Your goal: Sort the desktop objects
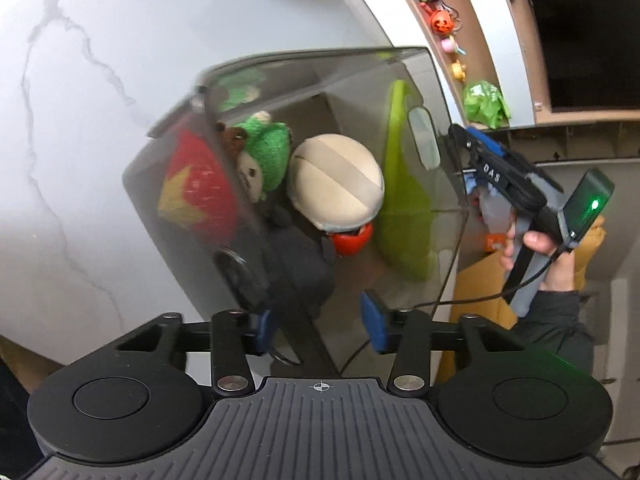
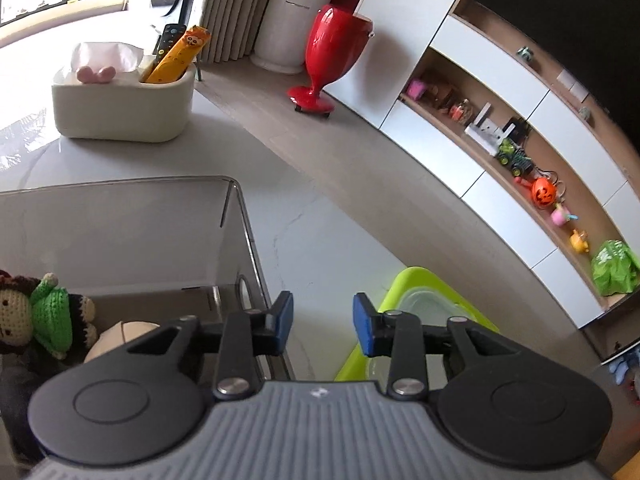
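Observation:
A smoky see-through storage bin [image 1: 320,54] [image 2: 120,232] stands on the white marble table [image 1: 80,80]. It holds a green crocheted doll [image 1: 264,148] [image 2: 48,312], a beige round cushion [image 1: 336,180], a red toy with a yellow star [image 1: 196,188] and dark items. My left gripper [image 1: 319,326] straddles the bin's near wall, its blue pads closed in on it. My right gripper [image 2: 322,324] [image 1: 460,134] is at the bin's right wall by the handle slot. It is open, with only table showing between its pads; its left finger lies over the rim.
A lime green tray [image 2: 416,280] with a clear lidded box sits right of the bin. A white organiser [image 2: 120,112] with tissues, a remote and an orange case stands at the table's far side. Beyond are a red goblet-shaped stand [image 2: 332,52], toy shelves [image 2: 520,160] and cardboard boxes [image 1: 480,288].

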`<state>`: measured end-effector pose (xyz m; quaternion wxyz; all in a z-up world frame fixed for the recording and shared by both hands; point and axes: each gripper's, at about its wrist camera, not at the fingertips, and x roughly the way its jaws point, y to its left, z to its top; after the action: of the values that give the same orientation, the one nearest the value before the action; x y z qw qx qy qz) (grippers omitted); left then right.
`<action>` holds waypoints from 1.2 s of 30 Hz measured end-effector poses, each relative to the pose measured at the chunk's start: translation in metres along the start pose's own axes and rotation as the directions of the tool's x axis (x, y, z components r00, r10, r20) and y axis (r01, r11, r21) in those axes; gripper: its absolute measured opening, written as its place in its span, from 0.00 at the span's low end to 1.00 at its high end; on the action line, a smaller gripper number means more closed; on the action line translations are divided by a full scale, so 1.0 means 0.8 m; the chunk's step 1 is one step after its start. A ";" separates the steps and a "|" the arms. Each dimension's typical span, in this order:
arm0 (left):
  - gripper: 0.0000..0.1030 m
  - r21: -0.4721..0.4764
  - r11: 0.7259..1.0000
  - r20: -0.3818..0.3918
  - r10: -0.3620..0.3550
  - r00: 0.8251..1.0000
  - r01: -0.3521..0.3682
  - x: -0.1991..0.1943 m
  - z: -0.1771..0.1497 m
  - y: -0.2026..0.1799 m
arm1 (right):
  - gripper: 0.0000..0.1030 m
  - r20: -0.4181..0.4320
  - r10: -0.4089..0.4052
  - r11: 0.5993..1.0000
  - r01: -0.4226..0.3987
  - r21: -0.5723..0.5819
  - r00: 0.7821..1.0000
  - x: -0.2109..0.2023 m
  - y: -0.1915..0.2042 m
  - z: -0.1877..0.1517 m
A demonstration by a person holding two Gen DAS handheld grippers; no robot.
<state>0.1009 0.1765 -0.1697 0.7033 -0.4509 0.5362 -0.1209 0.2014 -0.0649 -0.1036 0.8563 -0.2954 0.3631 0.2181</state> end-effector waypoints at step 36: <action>0.43 0.221 0.945 0.170 0.208 0.963 -0.243 -0.035 0.139 -0.034 | 0.17 0.007 0.270 0.857 -0.244 0.453 0.963 -0.089 -0.013 -0.143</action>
<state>0.1942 0.2358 -0.1286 0.7986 -0.3058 0.5136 -0.0706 0.1050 -0.1597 -0.1108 0.8537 -0.0443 0.4641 0.2319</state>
